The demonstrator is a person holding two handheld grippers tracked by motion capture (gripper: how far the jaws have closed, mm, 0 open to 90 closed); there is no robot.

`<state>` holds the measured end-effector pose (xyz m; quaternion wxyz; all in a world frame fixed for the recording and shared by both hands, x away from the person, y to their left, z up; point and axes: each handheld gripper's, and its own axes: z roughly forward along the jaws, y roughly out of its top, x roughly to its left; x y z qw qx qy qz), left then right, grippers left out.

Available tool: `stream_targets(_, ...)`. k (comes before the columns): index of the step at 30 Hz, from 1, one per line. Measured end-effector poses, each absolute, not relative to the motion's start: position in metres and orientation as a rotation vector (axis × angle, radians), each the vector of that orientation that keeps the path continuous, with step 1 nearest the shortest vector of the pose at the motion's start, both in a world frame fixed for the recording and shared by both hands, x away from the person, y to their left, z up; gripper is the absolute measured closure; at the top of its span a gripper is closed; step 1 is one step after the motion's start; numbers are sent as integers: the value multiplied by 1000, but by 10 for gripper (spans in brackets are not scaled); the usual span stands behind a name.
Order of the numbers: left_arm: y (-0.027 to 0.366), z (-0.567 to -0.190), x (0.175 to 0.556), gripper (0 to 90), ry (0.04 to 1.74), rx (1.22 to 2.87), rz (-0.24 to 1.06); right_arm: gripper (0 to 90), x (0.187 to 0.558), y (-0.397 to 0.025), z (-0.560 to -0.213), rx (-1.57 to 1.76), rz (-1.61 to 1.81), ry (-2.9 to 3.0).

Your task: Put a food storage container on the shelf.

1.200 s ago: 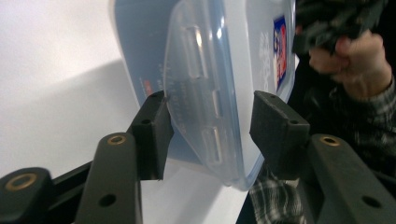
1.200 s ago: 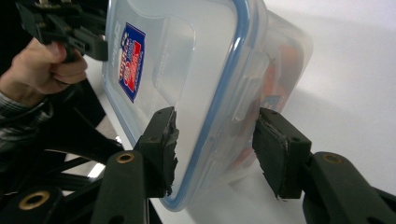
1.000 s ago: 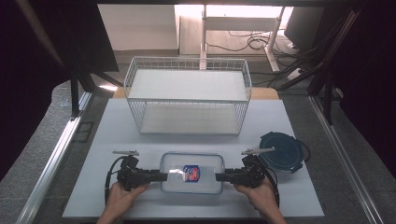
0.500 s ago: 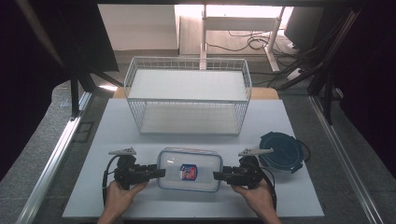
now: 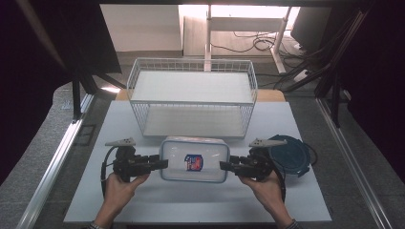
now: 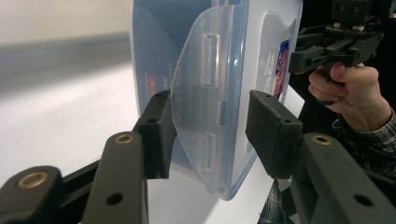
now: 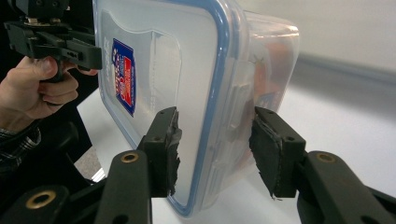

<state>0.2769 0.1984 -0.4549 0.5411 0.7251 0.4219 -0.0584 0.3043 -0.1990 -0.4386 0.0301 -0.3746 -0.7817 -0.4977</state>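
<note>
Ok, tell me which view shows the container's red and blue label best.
The right gripper view: the label is large and faces the camera. The high view shows the label small on the lid; the left gripper view catches only its edge.

I see a clear plastic food container (image 5: 193, 160), rectangular with rounded corners, a blue seal running round its closed lid and a red-and-blue label (image 5: 193, 162) at the lid's centre. It sits level, lid up, in the lower middle of the high view, its long side running left to right, side flaps (image 6: 205, 100) showing at its short ends.
</note>
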Motion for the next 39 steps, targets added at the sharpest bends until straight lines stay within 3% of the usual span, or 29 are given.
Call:
stream_targets(21,209,-375,324,537,942,1678,-72,526,354,-192,-356,-1115,-1677,-2409)
stream_targets(39,221,-335,369,537,936,1636,-63,528,402,-179,-304,-1112,-1707,-2412)
